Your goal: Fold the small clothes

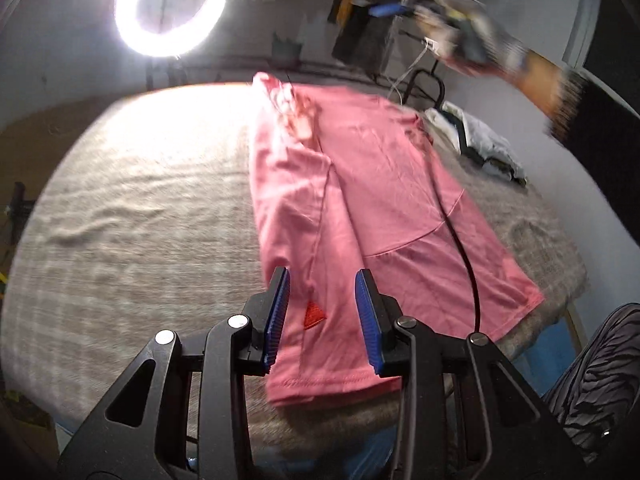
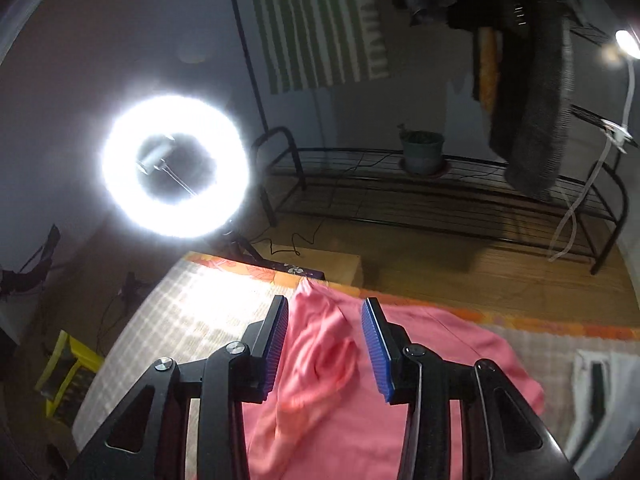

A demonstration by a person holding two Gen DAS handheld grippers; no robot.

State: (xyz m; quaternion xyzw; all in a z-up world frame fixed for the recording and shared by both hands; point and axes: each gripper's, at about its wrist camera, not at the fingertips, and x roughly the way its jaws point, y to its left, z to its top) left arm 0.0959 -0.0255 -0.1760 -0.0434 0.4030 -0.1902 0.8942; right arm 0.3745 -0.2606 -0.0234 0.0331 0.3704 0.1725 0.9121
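The pink garment (image 1: pixel 360 208) is lying partly folded lengthwise on the grey checked cloth (image 1: pixel 140 208) covering the surface, with a black cable (image 1: pixel 460 236) trailing across its right part. The left tool (image 1: pixel 322 320) is hovering above the garment's near hem, jaws parted and gripping nothing, while the right tool (image 2: pixel 325 346) is hanging over its far end, jaws likewise apart and empty. Beyond the garment's far end a ring light (image 2: pixel 176 166) is glaring, and white clothes (image 1: pixel 476 140) are lying to its right.

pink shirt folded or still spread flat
Partly folded: the pink shirt lies on the table with its left side turned over the body.
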